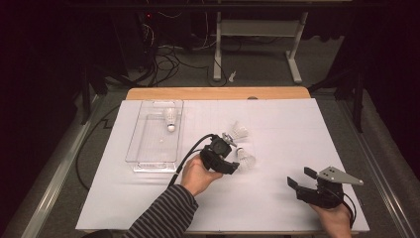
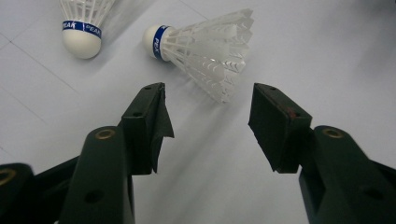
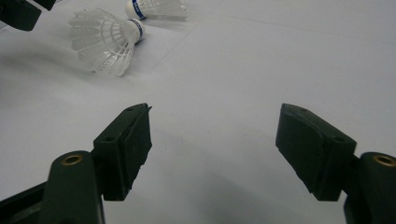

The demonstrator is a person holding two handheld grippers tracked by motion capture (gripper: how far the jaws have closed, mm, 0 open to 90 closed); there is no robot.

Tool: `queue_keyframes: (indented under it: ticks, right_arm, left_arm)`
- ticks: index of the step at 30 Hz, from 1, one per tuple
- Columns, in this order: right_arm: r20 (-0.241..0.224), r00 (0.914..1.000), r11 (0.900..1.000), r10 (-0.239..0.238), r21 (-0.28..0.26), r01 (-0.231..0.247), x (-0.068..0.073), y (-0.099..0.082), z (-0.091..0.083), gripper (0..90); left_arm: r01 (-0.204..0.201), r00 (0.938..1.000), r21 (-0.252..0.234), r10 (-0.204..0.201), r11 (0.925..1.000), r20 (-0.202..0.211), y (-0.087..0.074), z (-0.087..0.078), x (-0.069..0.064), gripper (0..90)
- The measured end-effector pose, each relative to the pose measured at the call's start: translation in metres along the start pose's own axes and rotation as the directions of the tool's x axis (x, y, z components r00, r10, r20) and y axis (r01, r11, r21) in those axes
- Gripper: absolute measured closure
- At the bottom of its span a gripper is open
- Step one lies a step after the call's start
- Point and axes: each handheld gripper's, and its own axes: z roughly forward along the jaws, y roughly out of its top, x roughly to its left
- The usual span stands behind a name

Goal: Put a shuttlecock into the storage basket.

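Left gripper [image 2: 208, 109] stood with jaws apart, nothing clamped, just short of the near shuttlecock [image 2: 205, 51]; right gripper [image 3: 212, 140] gaped too

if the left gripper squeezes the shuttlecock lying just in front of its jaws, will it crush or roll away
The shuttlecock looks very light, so a nudge from the open left gripper would probably send it skidding. Its thin white feather skirt seems fragile and may bend under a hard squeeze. Lying on its side on the white table, it would likely roll in an arc around its round cork.
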Motion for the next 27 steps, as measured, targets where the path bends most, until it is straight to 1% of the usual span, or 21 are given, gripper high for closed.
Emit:
queue_keyframes:
  ticks: [3, 10, 14, 19, 27]
  right_arm:
    - [0.000, 1.0000, 1.0000, -0.002, 0.000, 0.002, 0.000, 0.000, 0.000, 27.3]
    - [0.000, 1.0000, 1.0000, 0.000, 0.000, 0.000, 0.000, 0.000, 0.000, 27.3]
    - [0.000, 1.0000, 1.0000, -0.001, 0.000, 0.001, 0.000, 0.000, 0.000, 27.4]
    - [-0.001, 1.0000, 1.0000, -0.003, 0.002, 0.003, 0.000, 0.000, 0.000, 27.4]
    - [0.000, 1.0000, 1.0000, 0.001, 0.007, -0.001, 0.000, 0.000, 0.001, 27.4]
  left_arm:
    - [0.000, 1.0000, 0.009, 0.000, 1.0000, -0.005, 0.001, 0.003, -0.001, 47.1]
    - [-0.015, 0.9998, 0.032, 0.016, 0.9994, -0.015, -0.001, 0.011, -0.003, 47.9]
    - [-0.006, 0.9996, 0.041, 0.007, 0.9992, -0.027, -0.001, 0.015, -0.002, 50.2]
    - [0.012, 0.9997, 0.050, -0.011, 0.9987, -0.022, 0.000, 0.019, -0.001, 52.3]
    - [0.024, 0.9995, 0.066, -0.022, 0.9976, -0.023, 0.000, 0.026, -0.001, 54.4]
